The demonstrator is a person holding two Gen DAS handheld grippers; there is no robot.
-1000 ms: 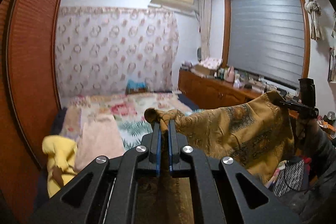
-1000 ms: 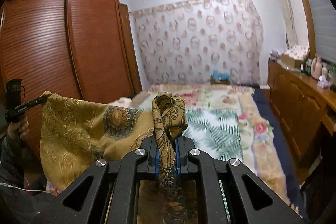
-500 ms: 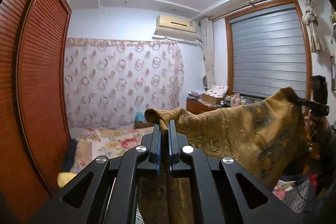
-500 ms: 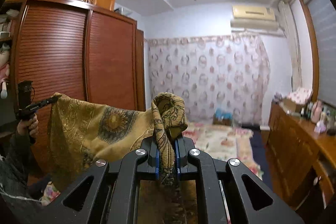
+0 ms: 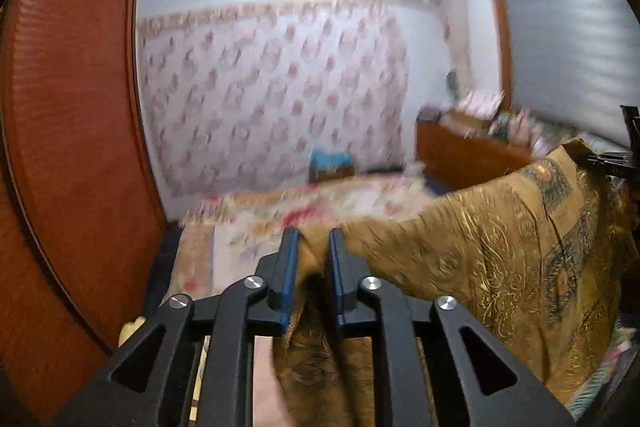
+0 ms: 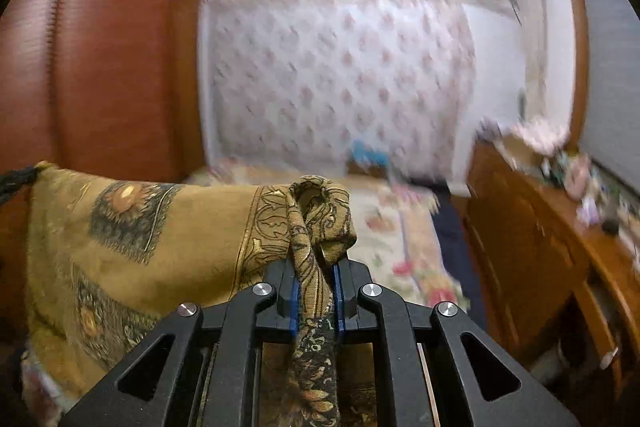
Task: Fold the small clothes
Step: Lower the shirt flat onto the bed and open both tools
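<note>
A gold-brown patterned cloth [image 5: 500, 251] hangs in the air, stretched between my two grippers above the bed. My left gripper [image 5: 313, 239] has its jaws parted a little, with a bunched corner of the cloth between them; its grip looks loose. My right gripper [image 6: 316, 267] is shut on the other corner of the cloth [image 6: 132, 227], which bunches above its fingertips. The right gripper also shows at the far right of the left wrist view [image 5: 616, 161], holding the cloth's top corner.
A bed with a floral cover [image 6: 400, 239] lies ahead and below. A red-brown wardrobe [image 5: 68, 131] stands at the left. A wooden dresser with clutter [image 6: 560, 227] runs along the right under a shuttered window. A patterned curtain [image 5: 272, 95] covers the far wall.
Both views have tilted back down from the ceiling toward the bed, with motion blur. The left jaws have parted from tightly shut to a small gap. The cloth stays stretched between the grippers.
</note>
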